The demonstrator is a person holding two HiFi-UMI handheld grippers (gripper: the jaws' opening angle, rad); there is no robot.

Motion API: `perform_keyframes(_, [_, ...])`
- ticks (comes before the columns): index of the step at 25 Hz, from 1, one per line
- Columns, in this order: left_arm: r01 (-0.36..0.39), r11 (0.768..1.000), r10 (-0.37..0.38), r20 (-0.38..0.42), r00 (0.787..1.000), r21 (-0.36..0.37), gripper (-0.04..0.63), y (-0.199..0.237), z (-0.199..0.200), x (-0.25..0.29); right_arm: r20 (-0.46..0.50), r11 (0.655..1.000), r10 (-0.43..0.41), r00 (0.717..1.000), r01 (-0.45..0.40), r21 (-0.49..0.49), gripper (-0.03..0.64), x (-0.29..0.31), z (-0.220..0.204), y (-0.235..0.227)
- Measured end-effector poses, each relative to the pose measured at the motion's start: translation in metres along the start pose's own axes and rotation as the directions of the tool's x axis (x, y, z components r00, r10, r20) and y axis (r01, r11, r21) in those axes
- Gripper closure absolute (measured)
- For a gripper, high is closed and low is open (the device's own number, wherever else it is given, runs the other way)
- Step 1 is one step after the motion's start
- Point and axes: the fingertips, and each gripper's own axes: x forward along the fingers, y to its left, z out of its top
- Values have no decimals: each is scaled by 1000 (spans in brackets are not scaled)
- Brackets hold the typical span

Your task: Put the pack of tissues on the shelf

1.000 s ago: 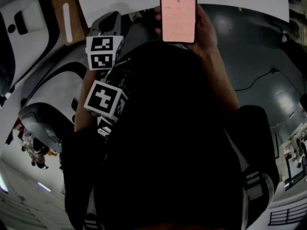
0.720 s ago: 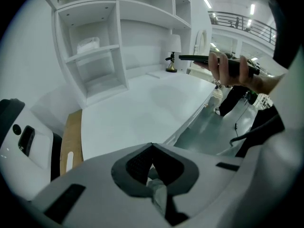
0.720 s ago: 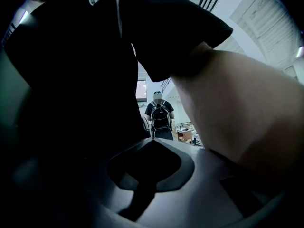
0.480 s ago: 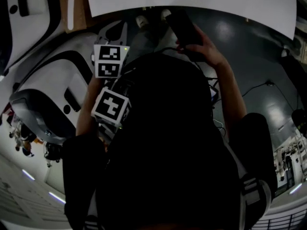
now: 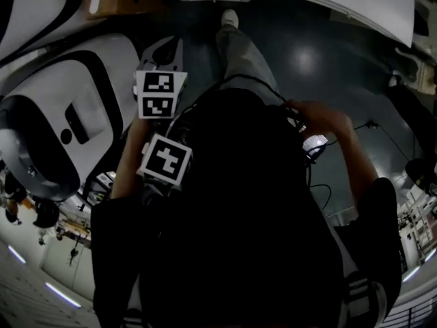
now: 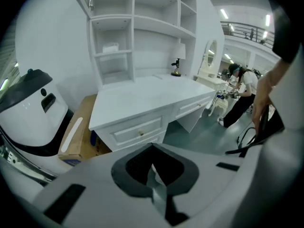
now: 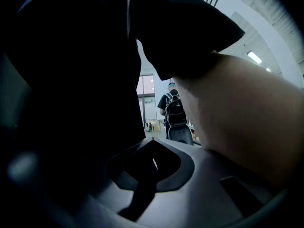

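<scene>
The white shelf unit (image 6: 137, 32) stands on a white desk (image 6: 142, 101) in the left gripper view. A small white pack (image 6: 110, 47) lies in one of its left compartments; I cannot tell whether it is the tissues. My left gripper (image 6: 153, 167) is shut and empty, pointing at the desk from well away. My right gripper (image 7: 153, 163) is also shut and empty, pressed close to the person's dark clothing and bare arm (image 7: 237, 118). In the head view both marker cubes (image 5: 162, 94) (image 5: 166, 159) sit together by the left arm.
A large white machine (image 6: 28, 108) and a cardboard box (image 6: 78, 132) stand left of the desk. A small lamp (image 6: 178, 61) sits on the desk. A person (image 6: 242, 94) bends over at the right. Behind, another person wears a backpack (image 7: 175, 110). The right hand (image 5: 321, 118) is at the waist.
The right hand, which held a lit phone up in front, has come down to the waist. The two marker cubes have stayed together by the left arm.
</scene>
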Motion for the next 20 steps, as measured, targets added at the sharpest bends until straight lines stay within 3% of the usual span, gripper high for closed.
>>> perform_keyframes(4, [51,998,-48,92,995,-34,586,-94,-50,-36,-58,995,46,997,-41,87,606,108,-12,51])
perform_keyframes(8, [83,996,-79,139,987,-25,585,-147,-83,-82,-106,994,11,994,1,113,606,184,-3,60])
perform_keyframes(14, [103,994,-90,240,967,-40,584,-202,-93,-109,-175,985,52,983,-21,174,606,244,-13,97])
perform_keyframes(17, [84,995,-70,230,971,-53,585,-227,-99,-120,-171,980,45,984,-10,199,606,265,-3,118])
perform_keyframes(20, [124,992,-117,215,970,-18,584,-269,-105,-130,-127,980,-14,992,39,196,606,287,12,132])
